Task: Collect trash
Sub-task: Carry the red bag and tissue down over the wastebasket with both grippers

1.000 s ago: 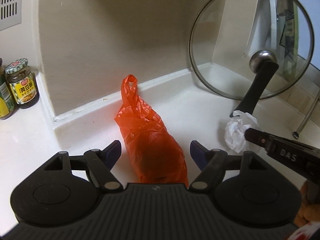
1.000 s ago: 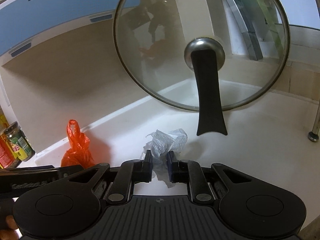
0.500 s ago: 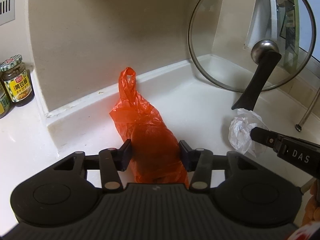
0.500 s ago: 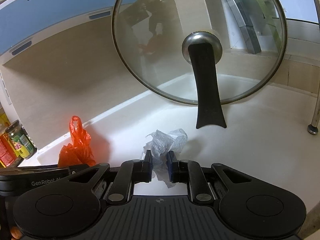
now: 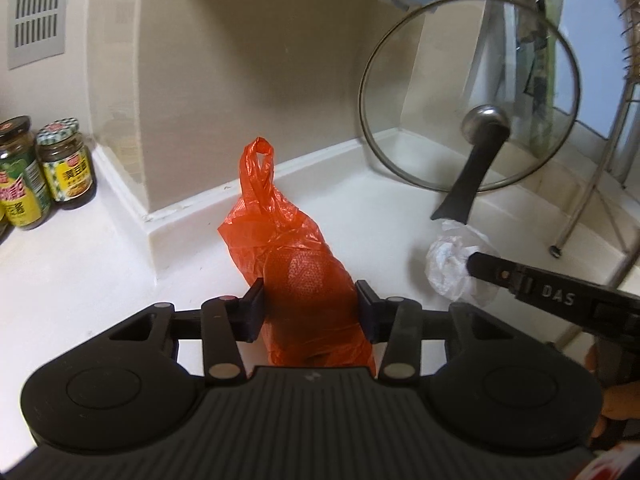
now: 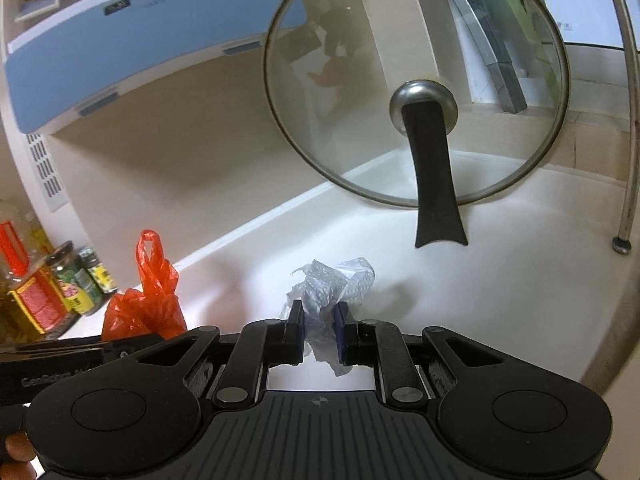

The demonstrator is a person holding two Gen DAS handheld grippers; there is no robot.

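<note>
Closing left gripper [image 5: 310,308] around orange bag [image 5: 296,276], counter edge [image 5: 192,208] behind

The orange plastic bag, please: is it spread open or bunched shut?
Bunched shut: the orange plastic bag is twisted, its handle loop standing up.

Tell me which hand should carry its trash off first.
Probably the right. The right tongs are already shut on the crumpled white plastic, while the left tongs are closing around the bulky orange bag, pads at its sides.
</note>
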